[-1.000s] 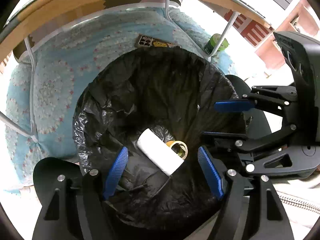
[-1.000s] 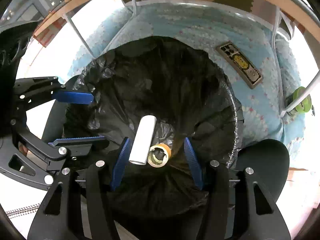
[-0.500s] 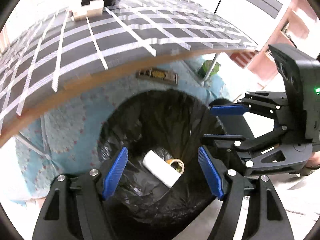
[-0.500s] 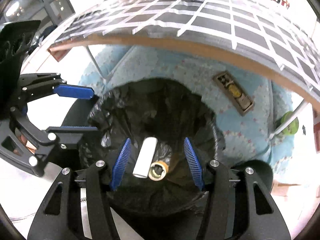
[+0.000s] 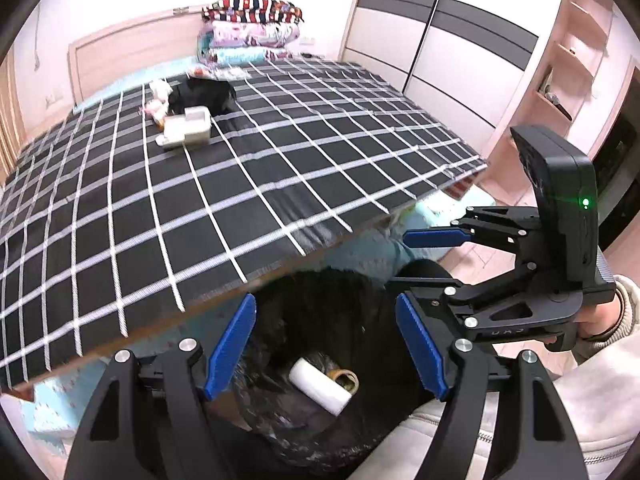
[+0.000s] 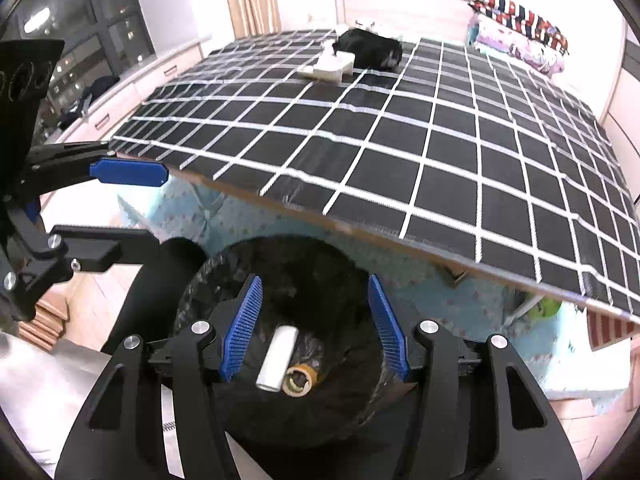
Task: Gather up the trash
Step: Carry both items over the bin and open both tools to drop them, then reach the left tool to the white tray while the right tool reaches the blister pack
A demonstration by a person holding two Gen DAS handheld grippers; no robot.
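Observation:
A bin lined with a black bag (image 5: 320, 432) (image 6: 224, 292) stands on the floor by the bed. A white roll (image 5: 319, 385) (image 6: 278, 357) and a tape ring (image 5: 346, 379) (image 6: 301, 378) lie in its bottom. My left gripper (image 5: 326, 346) is open and empty above the bin; it also shows in the right wrist view (image 6: 120, 210). My right gripper (image 6: 314, 328) is open and empty above the bin; it also shows in the left wrist view (image 5: 424, 260). White boxes (image 5: 186, 131) (image 6: 330, 66), a black bundle (image 5: 202, 96) (image 6: 370, 53) and small white scraps (image 5: 160, 94) lie far off on the bed.
The bed has a black cover with a white grid (image 5: 224, 184) (image 6: 440, 148); its near edge overhangs the bin. Folded blankets (image 5: 250, 26) (image 6: 520, 30) are stacked at the headboard. A wardrobe (image 5: 440, 40) and shelves (image 5: 568, 64) stand on the right. A green object (image 6: 542, 312) lies under the bed.
Both grippers have risen and tilted up from over the bin. The bed top, hidden before, has come into view. The roll and tape ring lie still in the bag.

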